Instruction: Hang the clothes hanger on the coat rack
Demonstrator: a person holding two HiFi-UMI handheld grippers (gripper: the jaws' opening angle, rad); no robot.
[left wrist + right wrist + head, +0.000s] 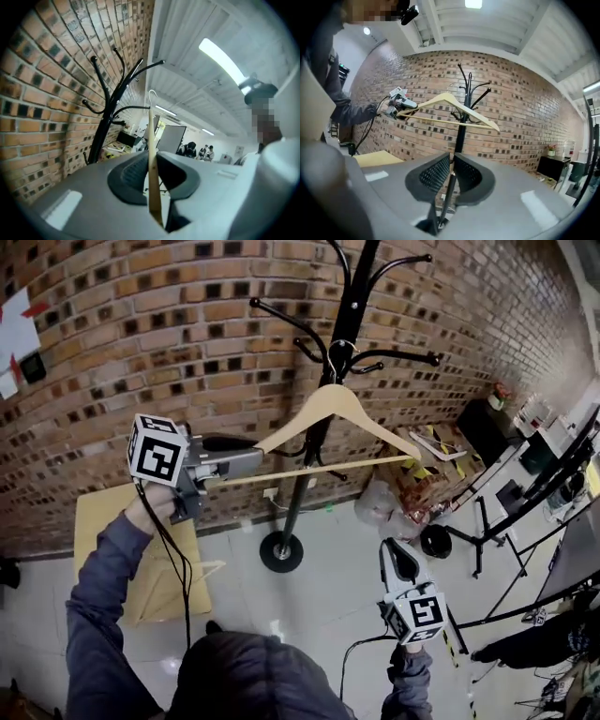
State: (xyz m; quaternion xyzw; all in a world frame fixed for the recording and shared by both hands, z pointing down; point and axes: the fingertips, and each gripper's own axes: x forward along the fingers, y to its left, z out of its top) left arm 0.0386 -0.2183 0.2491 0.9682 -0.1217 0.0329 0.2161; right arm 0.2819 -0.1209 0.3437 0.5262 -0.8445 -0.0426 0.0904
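Note:
A pale wooden clothes hanger point(333, 401) hangs in the air in front of the black coat rack point(298, 493). My left gripper point(253, 460) is shut on the hanger's left end, where the arm meets the cross bar. The metal hook point(330, 357) sits right by the pole among the lower arms; I cannot tell whether it rests on one. In the left gripper view the hanger point(152, 154) stands edge-on between the jaws, the rack point(101, 136) to its left. My right gripper point(398, 554) is lower and to the right, shut and empty. It faces the rack point(461, 133) and hanger point(445, 99).
A brick wall point(141, 324) stands right behind the rack. A yellow wooden table point(103, 521) is at the lower left. Black stands point(487, 531) and a box with striped tape point(422, 465) crowd the right side. A cable point(178, 568) trails from the left gripper.

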